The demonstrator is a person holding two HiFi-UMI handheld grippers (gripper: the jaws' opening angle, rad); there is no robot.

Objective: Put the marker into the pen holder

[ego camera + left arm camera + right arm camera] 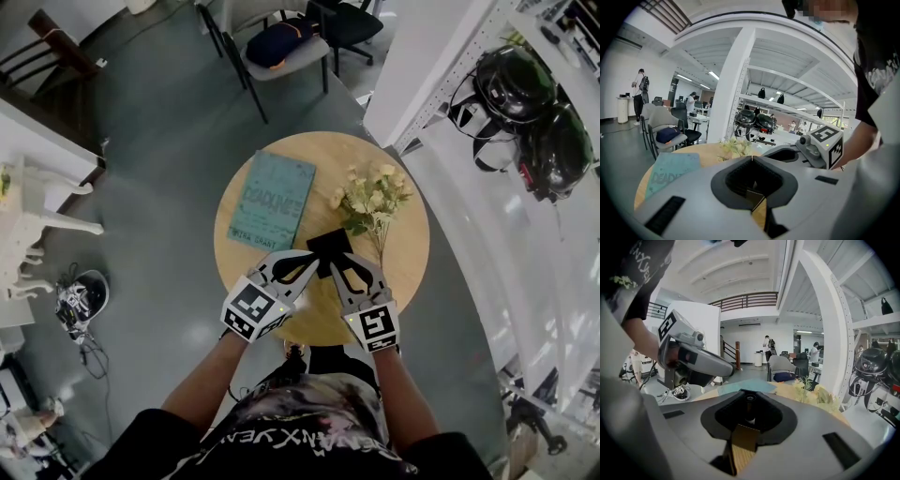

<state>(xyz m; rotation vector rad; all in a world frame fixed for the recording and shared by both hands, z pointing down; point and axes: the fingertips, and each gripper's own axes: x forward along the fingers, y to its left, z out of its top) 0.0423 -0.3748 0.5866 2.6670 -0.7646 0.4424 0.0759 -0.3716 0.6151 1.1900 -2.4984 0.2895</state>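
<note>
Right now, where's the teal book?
In the head view the teal book lies on the round table's left half, left of the flowers and beyond the black pen holder.

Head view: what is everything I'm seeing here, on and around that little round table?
table: one, light wood, round, centre
book: one, teal, table's left
bouquet: one, cream, table's right
pen holder: one, black, table's near side
marker: one, dark, upright in the right gripper
chair: one, grey, beyond the table
helmets: two, black, shelf at right
left gripper: one, white, jaws together, beside pen holder
right gripper: one, white, shut on marker
</note>
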